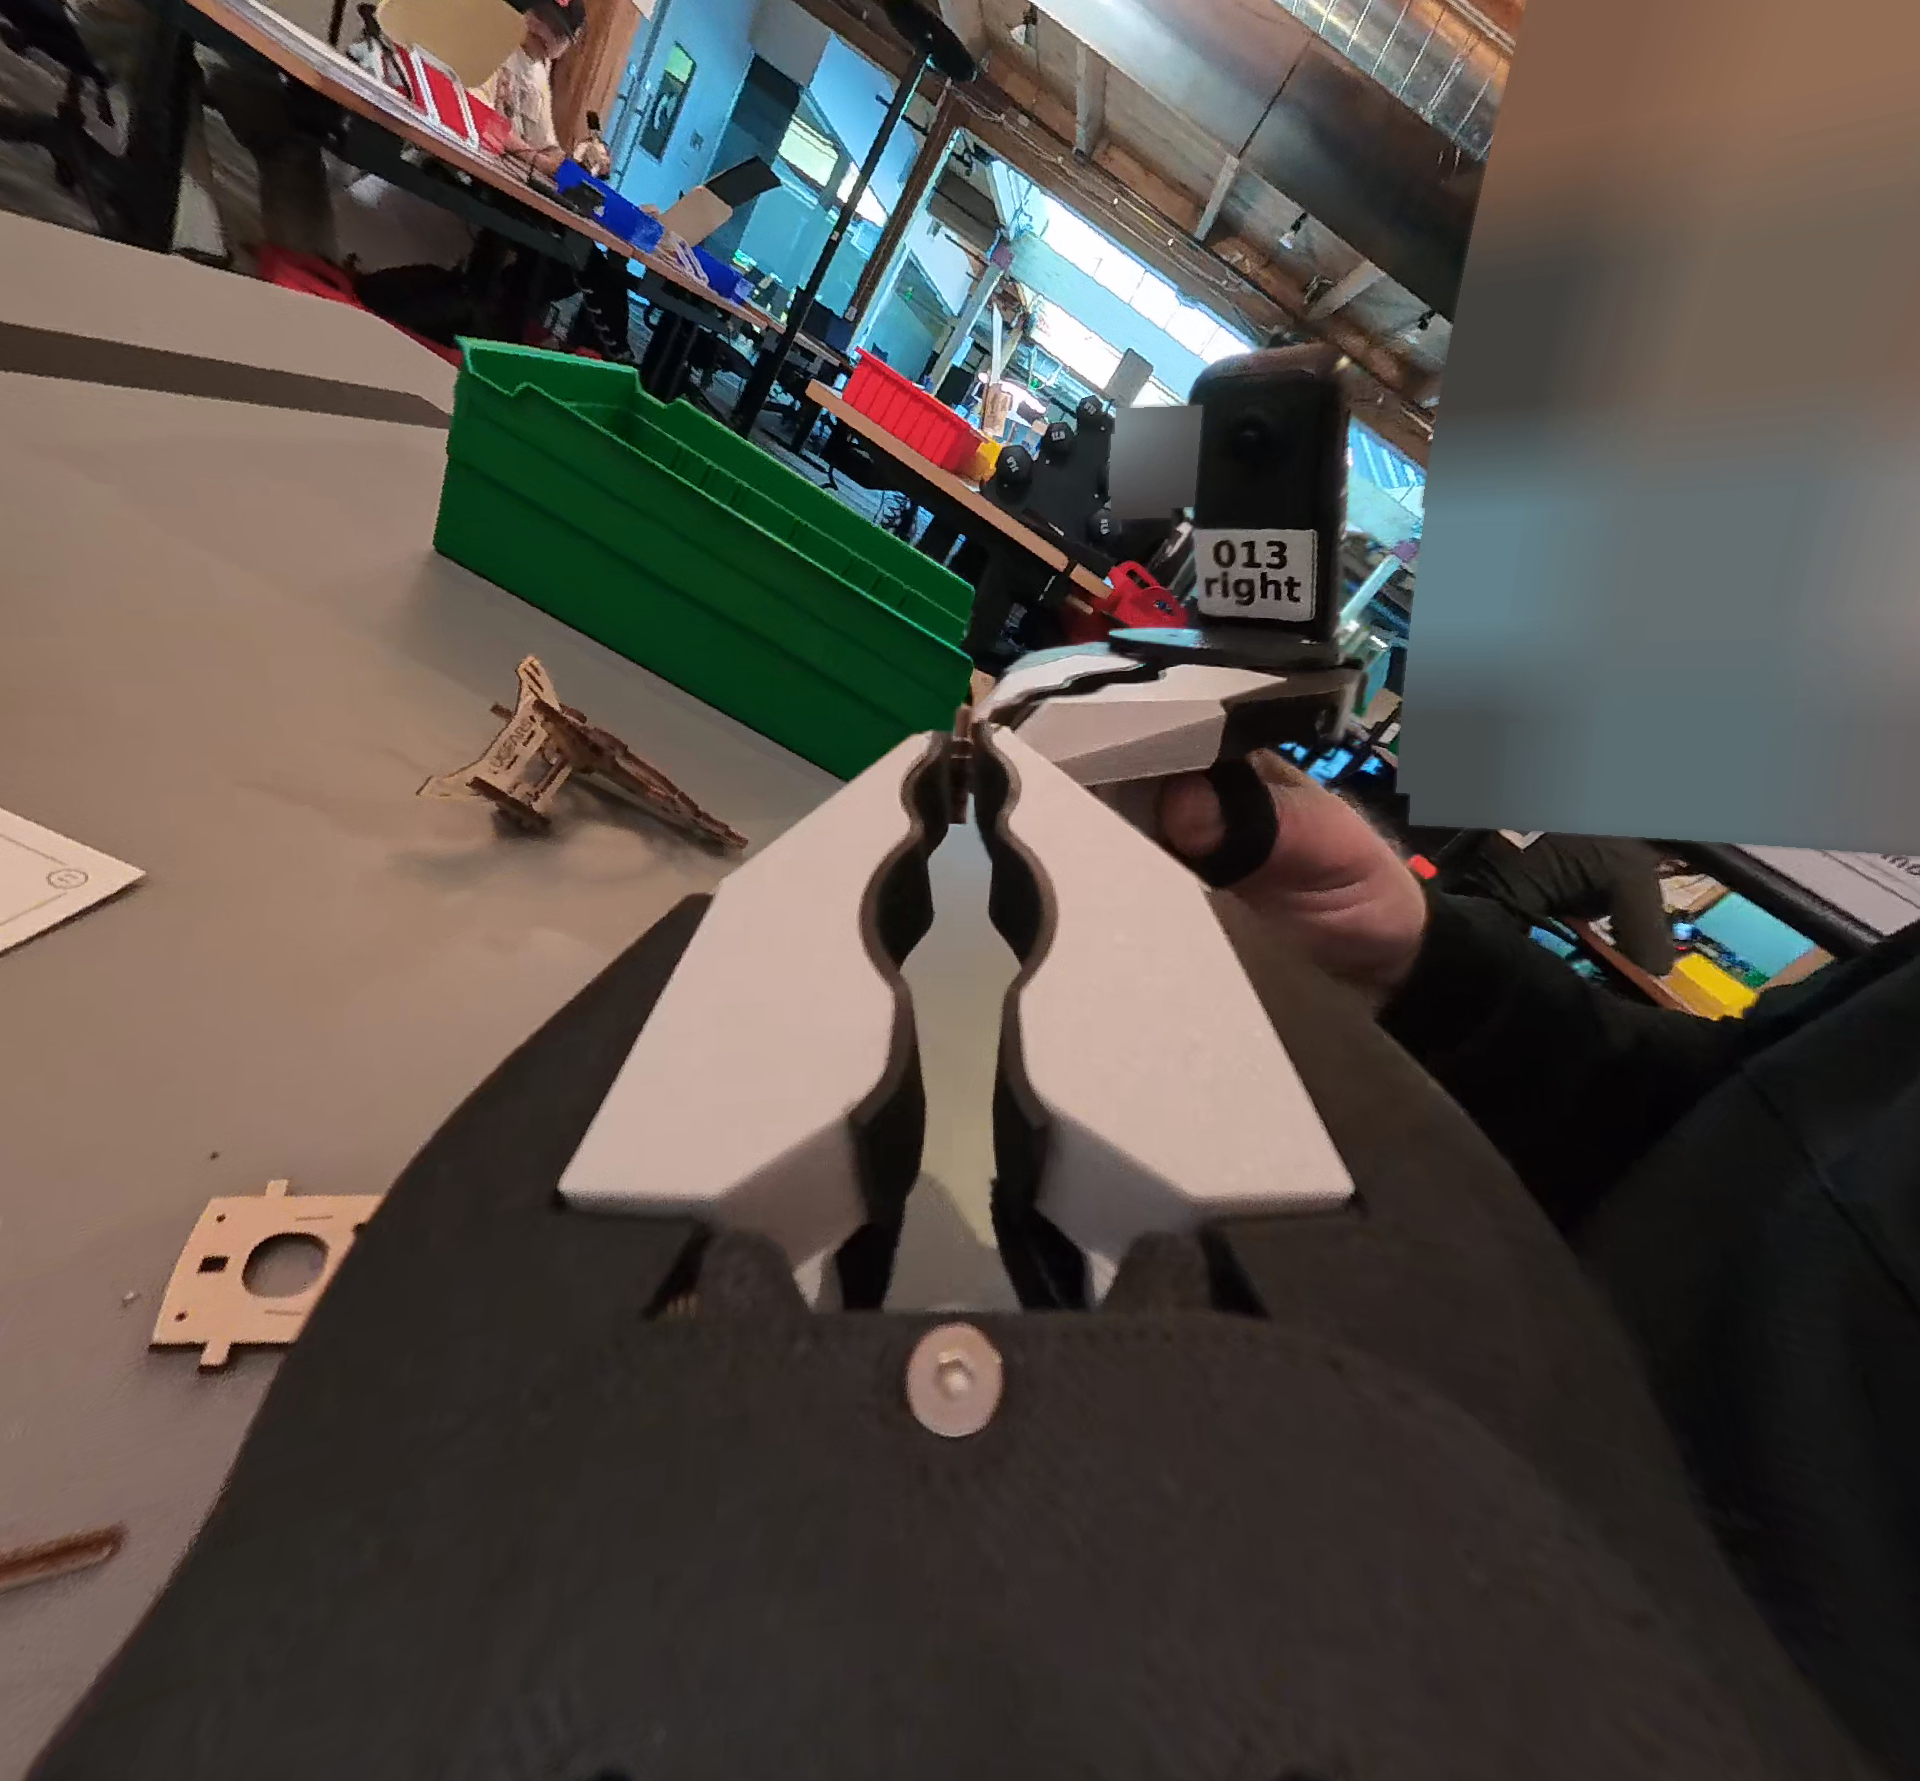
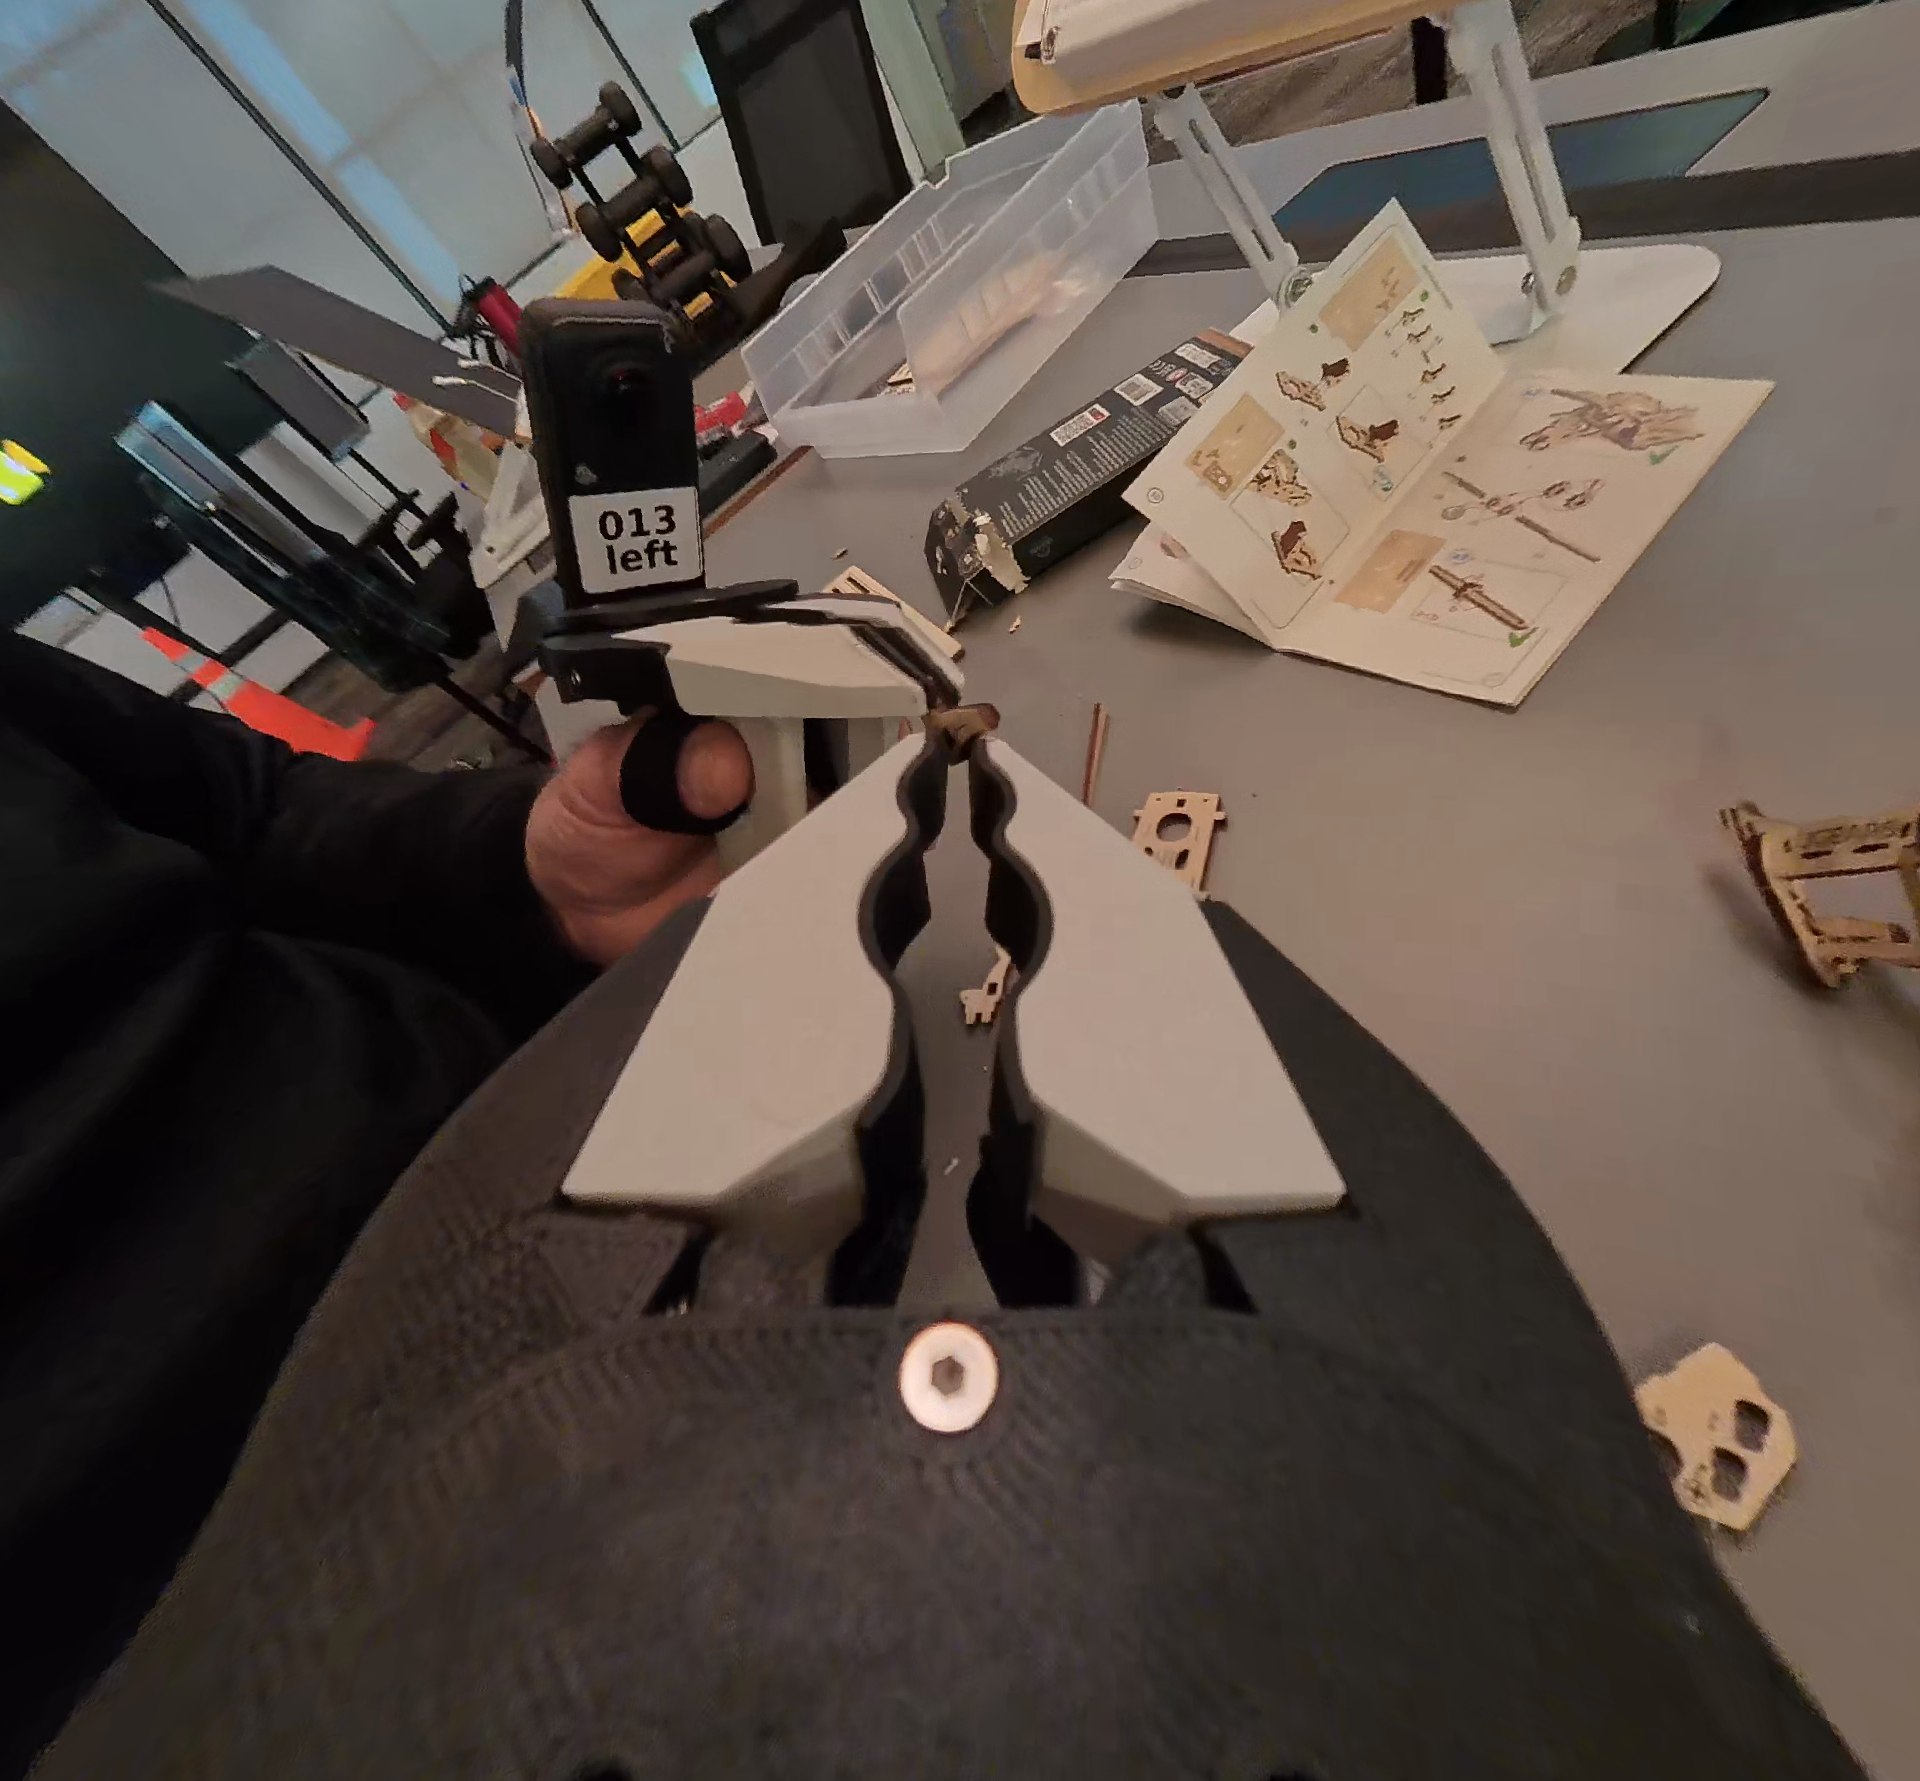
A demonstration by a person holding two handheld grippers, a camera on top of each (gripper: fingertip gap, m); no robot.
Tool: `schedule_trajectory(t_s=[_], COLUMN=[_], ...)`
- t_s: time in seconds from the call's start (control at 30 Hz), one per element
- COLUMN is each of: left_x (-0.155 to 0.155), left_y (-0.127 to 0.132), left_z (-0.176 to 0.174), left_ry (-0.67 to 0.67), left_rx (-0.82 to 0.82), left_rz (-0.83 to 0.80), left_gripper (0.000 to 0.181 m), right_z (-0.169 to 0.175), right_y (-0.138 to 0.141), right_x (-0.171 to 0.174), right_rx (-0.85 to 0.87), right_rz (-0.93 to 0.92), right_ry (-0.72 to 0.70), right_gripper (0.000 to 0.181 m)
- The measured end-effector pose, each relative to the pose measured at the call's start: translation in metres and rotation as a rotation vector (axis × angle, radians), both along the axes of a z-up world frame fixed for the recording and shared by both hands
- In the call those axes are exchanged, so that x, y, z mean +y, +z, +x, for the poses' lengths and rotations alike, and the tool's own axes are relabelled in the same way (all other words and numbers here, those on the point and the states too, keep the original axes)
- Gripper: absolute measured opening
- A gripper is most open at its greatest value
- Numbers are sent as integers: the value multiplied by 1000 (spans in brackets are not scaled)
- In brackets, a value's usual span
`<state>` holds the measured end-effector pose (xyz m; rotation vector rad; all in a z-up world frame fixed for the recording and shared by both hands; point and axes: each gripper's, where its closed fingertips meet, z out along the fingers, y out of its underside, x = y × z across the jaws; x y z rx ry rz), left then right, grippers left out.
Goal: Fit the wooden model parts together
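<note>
Wooden piece (image 2: 961, 721), small, sits pinched at the tips of both grippers, which meet nose to nose above the grey table (image 2: 1455, 900). Left gripper (image 1: 961, 765): jaws nearly together, clamped on the thin piece at the very tip. Right gripper (image 2: 956, 744): same, narrow gap, tips closed on the same small part. Each is held by a hand (image 1: 1299, 858) in a dark sleeve. Partly built wooden frame (image 1: 561, 765) lies on the table ahead-left of the left gripper; a flat cut plate (image 1: 260, 1264) lies just beside its body on the left. Ahead-right of the right gripper: open instruction booklet (image 2: 1434, 484), black box (image 2: 1070, 474), clear tray (image 2: 966, 308). Green bin (image 1: 686, 536) beyond the left gripper's tips.
</note>
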<state>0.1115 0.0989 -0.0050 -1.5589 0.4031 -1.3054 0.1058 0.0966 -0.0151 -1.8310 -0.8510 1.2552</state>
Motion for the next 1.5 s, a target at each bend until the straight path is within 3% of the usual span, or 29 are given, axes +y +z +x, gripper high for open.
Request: schedule_trajectory(t_s=[0.3,0.53,0.7,0.9,1.13,1.5], left_x=[-4,-5,-3,-3,-1,18], left_y=[9,12,9,9,5,-11], left_z=[-1,0,1,1,-3,-11], left_ry=[-52,-22,42,13,15,12], left_rx=[-134,-126,-28,5,125,218], left_rz=[-20,18,81,94,171,143], left_gripper=[1,2,2,1,3,2], right_z=[-1,2,2,3,0,-8], right_y=[11,16,13,11,10,-5], right_x=[-3,-3,-1,-2,0,16], right_rx=[227,388,330,268,305,253], right_rz=[-147,-288,-285,-229,-258,-187], right_ry=[72,103,70,67,102,135], right_gripper=[2,1,2,1,1,1])
